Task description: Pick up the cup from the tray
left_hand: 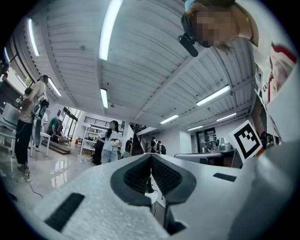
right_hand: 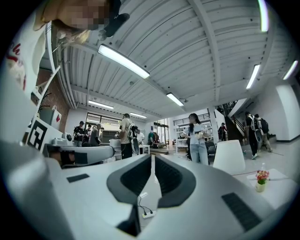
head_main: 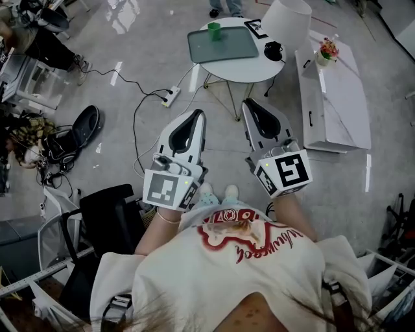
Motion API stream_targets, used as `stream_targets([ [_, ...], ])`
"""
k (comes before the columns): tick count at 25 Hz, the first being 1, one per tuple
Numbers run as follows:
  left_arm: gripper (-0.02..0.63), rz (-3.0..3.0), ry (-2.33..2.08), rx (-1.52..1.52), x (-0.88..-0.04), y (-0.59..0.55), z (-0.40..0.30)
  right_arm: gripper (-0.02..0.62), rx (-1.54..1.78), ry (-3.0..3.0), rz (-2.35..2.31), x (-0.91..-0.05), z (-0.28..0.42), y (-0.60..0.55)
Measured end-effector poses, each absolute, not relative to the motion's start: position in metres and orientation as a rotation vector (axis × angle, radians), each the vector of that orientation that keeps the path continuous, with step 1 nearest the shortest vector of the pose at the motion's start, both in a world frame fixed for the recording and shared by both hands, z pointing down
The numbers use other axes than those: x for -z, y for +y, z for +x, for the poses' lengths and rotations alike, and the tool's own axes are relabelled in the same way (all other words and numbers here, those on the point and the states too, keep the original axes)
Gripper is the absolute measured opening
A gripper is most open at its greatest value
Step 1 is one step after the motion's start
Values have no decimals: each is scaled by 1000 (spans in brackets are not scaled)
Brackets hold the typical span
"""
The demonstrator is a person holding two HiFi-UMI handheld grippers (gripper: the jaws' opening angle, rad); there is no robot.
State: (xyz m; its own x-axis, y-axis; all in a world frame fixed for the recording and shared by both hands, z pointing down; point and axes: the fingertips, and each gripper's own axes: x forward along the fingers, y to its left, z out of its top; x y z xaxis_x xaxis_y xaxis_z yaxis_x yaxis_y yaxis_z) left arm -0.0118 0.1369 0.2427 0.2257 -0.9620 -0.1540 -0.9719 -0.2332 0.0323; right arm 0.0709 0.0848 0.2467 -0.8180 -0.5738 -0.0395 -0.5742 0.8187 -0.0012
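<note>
A green cup stands upright at the far edge of a grey-green tray on a small round white table, at the top of the head view. Both grippers are held side by side near the person's chest, well short of the table and pointing toward it. My left gripper is shut with nothing in it, its jaws meeting in the left gripper view. My right gripper is also shut and empty. Neither gripper view shows the cup or the tray.
On the round table, beside the tray, sit a black mug and a marker card. A white cone stands behind, and a long white bench with a flower pot to the right. A power strip with cables lies on the floor; a black chair is at left.
</note>
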Motion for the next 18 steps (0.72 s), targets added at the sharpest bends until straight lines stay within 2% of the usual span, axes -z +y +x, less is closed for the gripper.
stream_targets([
  [11,14,-2354,1951,-199,-251,121,8,41,-66,2964,-901,-250,94,59],
  [18,14,-2329,1982,-207,-258,75,-18,41,-49,2968,-889,-263,69,12],
])
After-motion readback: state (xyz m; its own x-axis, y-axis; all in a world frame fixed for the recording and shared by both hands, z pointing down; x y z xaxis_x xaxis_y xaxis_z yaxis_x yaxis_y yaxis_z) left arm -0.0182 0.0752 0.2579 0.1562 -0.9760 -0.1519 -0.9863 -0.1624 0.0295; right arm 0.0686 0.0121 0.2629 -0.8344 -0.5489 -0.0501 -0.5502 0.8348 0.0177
